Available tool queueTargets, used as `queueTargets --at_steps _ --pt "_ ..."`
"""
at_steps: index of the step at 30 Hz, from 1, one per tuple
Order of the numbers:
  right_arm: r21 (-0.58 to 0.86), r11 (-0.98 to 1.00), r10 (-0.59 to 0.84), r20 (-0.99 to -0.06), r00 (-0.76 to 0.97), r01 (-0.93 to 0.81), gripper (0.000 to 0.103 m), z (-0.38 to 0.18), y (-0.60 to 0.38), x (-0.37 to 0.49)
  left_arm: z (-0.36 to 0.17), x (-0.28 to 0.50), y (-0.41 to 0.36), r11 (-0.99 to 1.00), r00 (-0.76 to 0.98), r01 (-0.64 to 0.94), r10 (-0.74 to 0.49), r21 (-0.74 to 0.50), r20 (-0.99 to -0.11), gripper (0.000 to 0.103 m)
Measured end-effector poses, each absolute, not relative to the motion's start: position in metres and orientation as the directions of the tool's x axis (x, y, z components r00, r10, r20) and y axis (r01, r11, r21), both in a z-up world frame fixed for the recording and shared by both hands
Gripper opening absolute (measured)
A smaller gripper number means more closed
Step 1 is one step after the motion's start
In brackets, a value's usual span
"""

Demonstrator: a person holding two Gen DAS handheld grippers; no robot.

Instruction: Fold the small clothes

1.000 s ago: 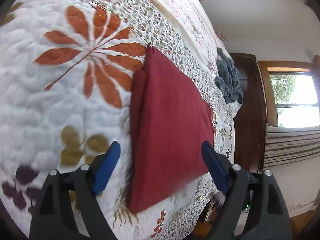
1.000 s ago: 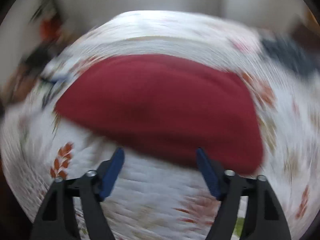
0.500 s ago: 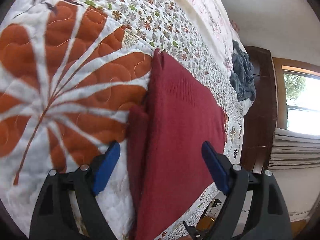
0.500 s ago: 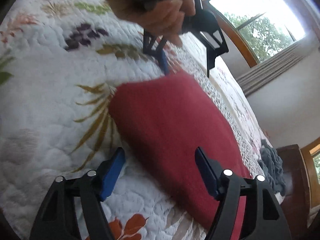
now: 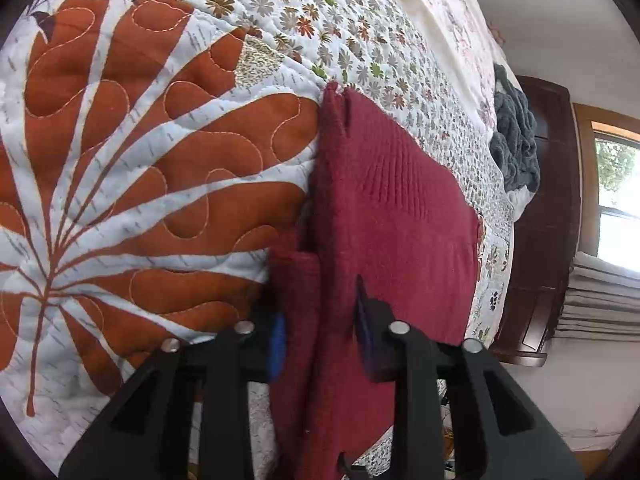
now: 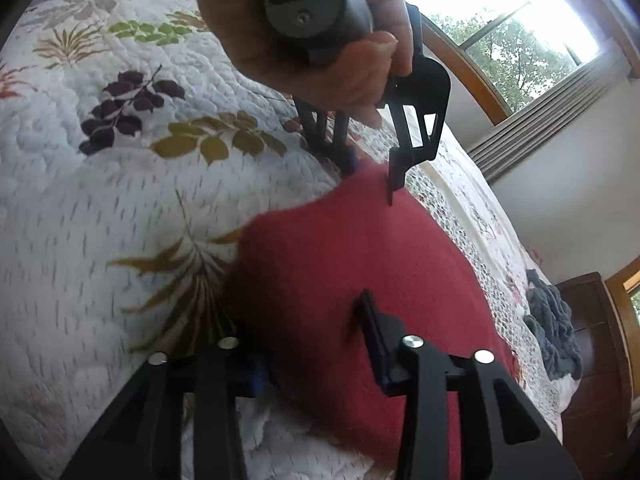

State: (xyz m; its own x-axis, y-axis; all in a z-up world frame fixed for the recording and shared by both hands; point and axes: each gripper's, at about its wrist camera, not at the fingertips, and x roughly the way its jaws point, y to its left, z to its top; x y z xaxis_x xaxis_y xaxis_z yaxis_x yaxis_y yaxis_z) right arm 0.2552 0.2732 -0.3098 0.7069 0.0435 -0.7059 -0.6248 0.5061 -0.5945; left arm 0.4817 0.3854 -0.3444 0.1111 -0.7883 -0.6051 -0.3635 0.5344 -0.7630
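Observation:
A folded dark red knitted garment [image 5: 392, 216] lies flat on a quilted floral bedspread [image 5: 140, 160]. My left gripper [image 5: 320, 340] is shut on the garment's near folded edge, with the layers pinched between its blue pads. In the right wrist view the same red garment [image 6: 352, 256] fills the middle. My right gripper [image 6: 316, 360] has closed in on its near corner, cloth between the fingers. Across the garment, a hand [image 6: 320, 60] holds the left gripper [image 6: 370, 170] at the far edge.
A crumpled grey-blue cloth [image 5: 514, 136] lies farther along the bed near its edge. Dark wooden furniture [image 5: 548, 220] stands beside the bed, with a window [image 6: 512, 28] and curtains beyond. The bedspread [image 6: 120, 220] stretches wide to the left of the garment.
Both grippers moved in low onto the red garment and narrowed from wide open onto its edges. The right view swung round and now shows the hand with the left gripper.

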Motion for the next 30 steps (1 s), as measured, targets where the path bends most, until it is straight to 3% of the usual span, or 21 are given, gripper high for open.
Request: queueTargets --at_steps 3,9,30 --pt "-0.564 0.536 0.055 -0.719 0.692 -0.628 0.024 -0.304 0.271 0.252 -0.337 0.482 0.384 0.531 0.119 -0.365 -0.788 -0.765 -0.604 0.016" --pt "-0.483 0.617 0.088 -0.743 0.664 -0.622 0.017 -0.282 0.264 0.256 -0.326 0.485 0.386 0.546 0.12 -0.361 -0.777 -0.756 -0.618 0.015" --pt "-0.31 0.787 0.171 -0.721 0.671 -0.533 0.013 -0.2 0.225 0.279 -0.242 0.508 0.36 0.62 0.124 -0.27 -0.736 -0.736 -0.666 0.014"
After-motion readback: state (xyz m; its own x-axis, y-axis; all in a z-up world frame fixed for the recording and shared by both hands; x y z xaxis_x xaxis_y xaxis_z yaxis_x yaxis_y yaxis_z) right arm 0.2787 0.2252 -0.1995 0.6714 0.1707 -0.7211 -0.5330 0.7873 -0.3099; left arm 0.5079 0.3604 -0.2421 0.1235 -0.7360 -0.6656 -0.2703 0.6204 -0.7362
